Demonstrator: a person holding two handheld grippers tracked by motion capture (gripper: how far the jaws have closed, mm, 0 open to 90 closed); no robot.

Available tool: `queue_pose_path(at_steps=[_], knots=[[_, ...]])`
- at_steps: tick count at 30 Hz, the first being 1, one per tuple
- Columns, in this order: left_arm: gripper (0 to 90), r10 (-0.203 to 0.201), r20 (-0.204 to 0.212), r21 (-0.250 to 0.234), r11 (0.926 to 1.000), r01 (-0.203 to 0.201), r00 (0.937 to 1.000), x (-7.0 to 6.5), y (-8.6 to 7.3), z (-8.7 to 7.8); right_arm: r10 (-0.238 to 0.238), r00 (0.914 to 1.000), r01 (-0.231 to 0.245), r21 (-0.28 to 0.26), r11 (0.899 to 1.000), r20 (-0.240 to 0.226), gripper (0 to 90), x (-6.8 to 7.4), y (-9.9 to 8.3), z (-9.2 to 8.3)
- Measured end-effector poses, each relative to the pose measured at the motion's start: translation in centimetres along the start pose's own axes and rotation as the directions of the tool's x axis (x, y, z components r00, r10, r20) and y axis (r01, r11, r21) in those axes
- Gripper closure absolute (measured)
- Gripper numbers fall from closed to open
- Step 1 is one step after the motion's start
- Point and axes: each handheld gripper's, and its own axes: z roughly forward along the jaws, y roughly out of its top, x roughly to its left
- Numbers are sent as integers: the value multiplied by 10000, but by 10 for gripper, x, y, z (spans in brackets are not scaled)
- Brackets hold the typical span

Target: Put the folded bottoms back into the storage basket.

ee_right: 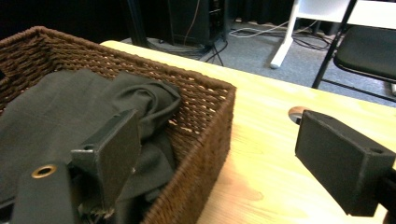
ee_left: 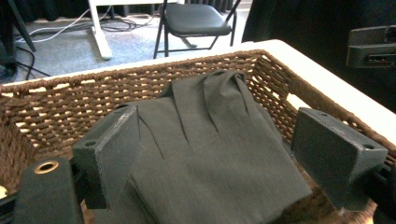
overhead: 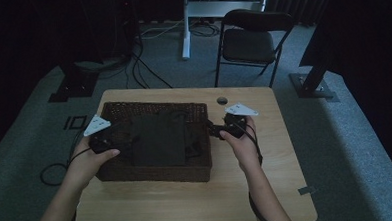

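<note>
Woven wicker basket (overhead: 156, 173), dark folded cloth (overhead: 158, 140), seemingly no readable label

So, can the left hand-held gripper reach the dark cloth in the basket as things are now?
Probably yes. The left hand-held gripper stands open right over the dark cloth, which lies uncovered in the basket; nothing blocks it.

Left tool (overhead: 116, 135): black body, grey three-cornered plate on top, black cable trailing below the wrist. Right tool (overhead: 216, 130): same build, cable running along the forearm. Jaws are black rectangular blocks with matte, scuffed pads, a screw hole in each block, and a brass-ringed hole at the base. Forearms bare, no sleeves visible.
</note>
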Motion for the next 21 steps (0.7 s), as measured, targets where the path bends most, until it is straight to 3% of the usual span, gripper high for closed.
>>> queue_pose_path(at_steps=[12, 21], knots=[[168, 234, 202, -49, 9997, -233, 9995, -10, -27, -21, -45, 9995, 44, 34, 10000, 309, 135, -16, -24, -14], [169, 296, 346, 76, 9995, -299, 9990, -11, -54, -26, -31, 9978, 18, 204, 9998, 661, 135, -29, -47, -21]])
